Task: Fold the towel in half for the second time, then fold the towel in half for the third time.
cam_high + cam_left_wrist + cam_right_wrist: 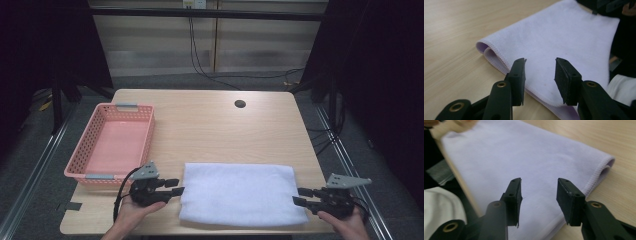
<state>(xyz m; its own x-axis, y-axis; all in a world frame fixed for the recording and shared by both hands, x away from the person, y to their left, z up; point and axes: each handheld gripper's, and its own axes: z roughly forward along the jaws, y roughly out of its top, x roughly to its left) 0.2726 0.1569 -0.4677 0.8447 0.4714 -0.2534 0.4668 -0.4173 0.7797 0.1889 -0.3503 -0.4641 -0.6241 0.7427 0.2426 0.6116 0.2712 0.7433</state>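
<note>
A white towel [240, 192], folded in two, lies flat near the front edge of the wooden table [220, 130]. My left gripper [179, 186] rests at the towel's left end, pointing right. In the left gripper view the towel [564, 37] shows its folded corner, and the left gripper [540, 67] is open, with the cloth's edge below the gap. My right gripper [297, 196] sits at the right end, pointing left. In the right gripper view it [539, 186] is open over the towel [506, 157]. Nothing is pinched.
A pink mesh basket [80, 147] stands on the table's left side, just behind the left hand. A round cable hole [240, 104] sits at the back of the table. Black cables [200, 60] run across the floor beyond the far edge.
</note>
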